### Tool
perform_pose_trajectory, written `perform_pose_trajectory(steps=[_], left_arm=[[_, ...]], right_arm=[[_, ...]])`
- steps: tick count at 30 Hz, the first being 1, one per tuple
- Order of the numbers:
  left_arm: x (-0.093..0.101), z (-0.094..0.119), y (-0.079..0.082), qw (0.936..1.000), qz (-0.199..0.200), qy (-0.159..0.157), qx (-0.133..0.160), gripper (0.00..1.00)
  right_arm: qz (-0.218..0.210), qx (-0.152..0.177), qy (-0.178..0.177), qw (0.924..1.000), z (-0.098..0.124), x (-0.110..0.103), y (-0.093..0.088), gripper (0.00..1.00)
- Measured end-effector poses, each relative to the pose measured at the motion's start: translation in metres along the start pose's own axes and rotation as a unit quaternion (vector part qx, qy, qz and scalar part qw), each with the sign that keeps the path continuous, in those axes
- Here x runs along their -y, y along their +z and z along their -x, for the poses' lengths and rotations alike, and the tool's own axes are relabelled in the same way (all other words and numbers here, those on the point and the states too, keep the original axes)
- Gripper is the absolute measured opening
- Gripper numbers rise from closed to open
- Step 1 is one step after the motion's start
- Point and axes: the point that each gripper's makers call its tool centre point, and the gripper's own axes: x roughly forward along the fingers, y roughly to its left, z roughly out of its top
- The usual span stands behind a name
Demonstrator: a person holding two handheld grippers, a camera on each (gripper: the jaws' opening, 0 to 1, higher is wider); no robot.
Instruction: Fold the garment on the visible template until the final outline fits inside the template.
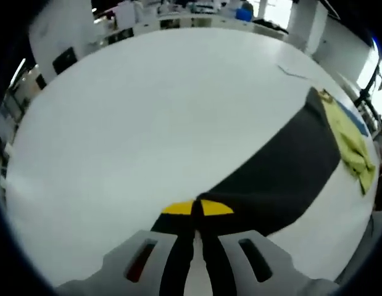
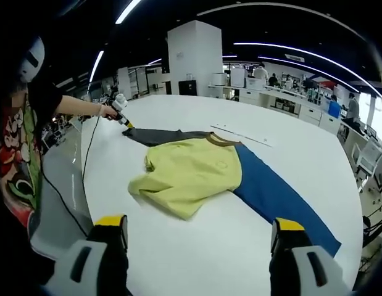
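Two grippers: left gripper (image 1: 197, 208) jaws pinch the dark sleeve (image 1: 277, 166); right gripper (image 2: 200, 228) jaws gape wide.

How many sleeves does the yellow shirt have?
2. A dark sleeve stretches to the left tool, which is pinching its end; a blue sleeve stretches toward the open right tool.

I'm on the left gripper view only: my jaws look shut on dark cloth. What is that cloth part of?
Observer: In the right gripper view the left gripper holds the end of a dark sleeve that runs out from a yellow shirt on the white table.
Operator: And the right gripper?
Observer: The right gripper hangs open above the table, short of the shirt, holding nothing.
Operator: Anything on the shirt's other side?
Observer: A blue sleeve lies stretched flat towards the right gripper.
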Motion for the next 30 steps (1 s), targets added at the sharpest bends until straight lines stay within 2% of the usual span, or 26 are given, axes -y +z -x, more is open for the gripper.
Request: perform_pose_trajectory(steps=[7,10,14,20,27,29,30], left_arm=[[-0.003,0.009,-0.014,1.0,-0.003,0.001,-0.007,0.0],[-0.004,0.012,-0.018,0.9999,0.009,-0.004,-0.005,0.0],[-0.003,0.013,-0.019,0.9999,0.013,-0.005,-0.003,0.0],[0.002,0.018,-0.028,0.9998,0.008,-0.01,-0.018,0.0],[0.004,0.021,-0.031,0.9998,0.008,-0.015,-0.009,0.01],[0.005,0.022,-0.031,0.9998,0.002,-0.017,-0.005,0.04],[0.006,0.023,-0.03,0.9998,-0.004,-0.017,-0.002,0.1]], right_arm=[[-0.006,0.002,0.0,1.0,0.0,-0.004,-0.004,0.98],[-0.008,0.001,0.001,1.0,-0.001,-0.006,-0.005,0.98],[-0.009,0.003,0.003,1.0,-0.002,-0.008,-0.004,0.98],[-0.007,0.006,0.005,0.9999,-0.003,-0.01,-0.001,0.98],[-0.01,0.011,0.003,0.9999,-0.001,-0.011,-0.001,0.98],[-0.011,0.011,0.002,0.9999,0.0,-0.01,-0.002,0.98],[-0.012,0.012,0.001,0.9999,0.001,-0.01,-0.002,0.98]])
